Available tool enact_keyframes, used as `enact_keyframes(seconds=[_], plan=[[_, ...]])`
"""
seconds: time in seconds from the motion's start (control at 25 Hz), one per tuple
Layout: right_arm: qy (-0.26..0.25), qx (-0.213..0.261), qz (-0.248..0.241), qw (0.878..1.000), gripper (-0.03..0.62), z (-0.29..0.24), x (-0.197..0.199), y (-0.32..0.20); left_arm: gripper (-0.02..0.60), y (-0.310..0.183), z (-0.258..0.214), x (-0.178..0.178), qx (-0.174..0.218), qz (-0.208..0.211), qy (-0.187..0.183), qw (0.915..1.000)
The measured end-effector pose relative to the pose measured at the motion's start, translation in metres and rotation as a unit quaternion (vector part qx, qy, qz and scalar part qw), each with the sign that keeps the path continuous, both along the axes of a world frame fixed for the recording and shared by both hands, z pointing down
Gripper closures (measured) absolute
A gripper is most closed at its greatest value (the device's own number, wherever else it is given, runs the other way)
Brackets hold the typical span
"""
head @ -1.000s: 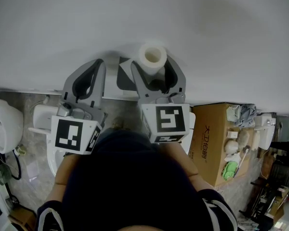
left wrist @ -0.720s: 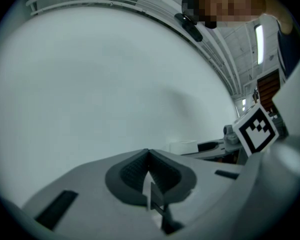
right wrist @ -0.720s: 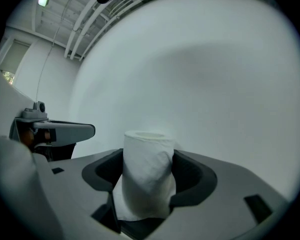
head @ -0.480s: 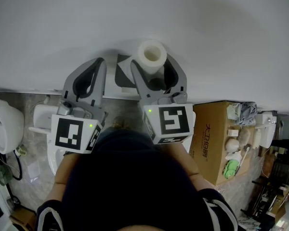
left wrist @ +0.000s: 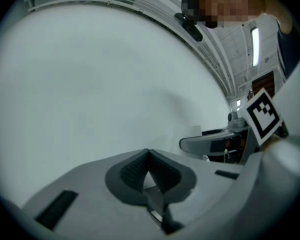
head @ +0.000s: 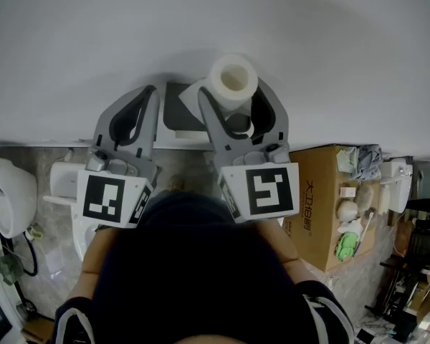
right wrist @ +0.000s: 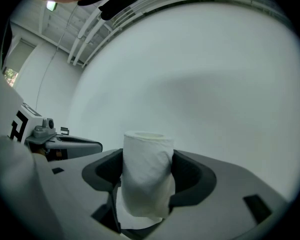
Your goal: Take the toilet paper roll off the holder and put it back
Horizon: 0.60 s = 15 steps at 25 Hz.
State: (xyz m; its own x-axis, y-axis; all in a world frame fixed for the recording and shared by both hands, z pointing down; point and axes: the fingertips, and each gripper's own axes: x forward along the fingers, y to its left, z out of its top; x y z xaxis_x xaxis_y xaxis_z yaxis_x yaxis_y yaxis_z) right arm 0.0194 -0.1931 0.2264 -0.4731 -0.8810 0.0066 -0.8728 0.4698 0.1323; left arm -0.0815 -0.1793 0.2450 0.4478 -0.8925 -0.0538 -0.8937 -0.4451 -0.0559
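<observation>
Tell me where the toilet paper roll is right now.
In the head view's centre, the toilet paper roll stands upright between the jaws of the right gripper, close to the white wall, right of the left gripper.

Our left gripper (head: 152, 92) and right gripper (head: 236, 94) are grey, with black-and-white square-patterned cubes (head: 264, 190). The toilet paper roll (head: 233, 83) and wall (head: 215, 20) are white, the cardboard box (head: 312, 206) brown.

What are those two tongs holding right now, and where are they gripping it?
The right tongs clamp the toilet paper roll by its curved sides, with the roll standing upright. The left tongs are shut on nothing.
</observation>
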Motion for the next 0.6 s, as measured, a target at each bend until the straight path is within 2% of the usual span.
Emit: enact_keyframes(seconds=[0.2, 0.6], plan=[[0.002, 0.014, 0.016, 1.0, 0.289, -0.008, 0.006, 0.0, 0.58, -0.004, -0.001, -0.001, 0.002, 0.007, 0.001, 1.0], [0.001, 0.023, 0.055, 0.998, 0.289, -0.016, 0.043, 0.006, 0.581, -0.005, -0.003, 0.019, 0.003, 0.026, 0.0, 0.9997]])
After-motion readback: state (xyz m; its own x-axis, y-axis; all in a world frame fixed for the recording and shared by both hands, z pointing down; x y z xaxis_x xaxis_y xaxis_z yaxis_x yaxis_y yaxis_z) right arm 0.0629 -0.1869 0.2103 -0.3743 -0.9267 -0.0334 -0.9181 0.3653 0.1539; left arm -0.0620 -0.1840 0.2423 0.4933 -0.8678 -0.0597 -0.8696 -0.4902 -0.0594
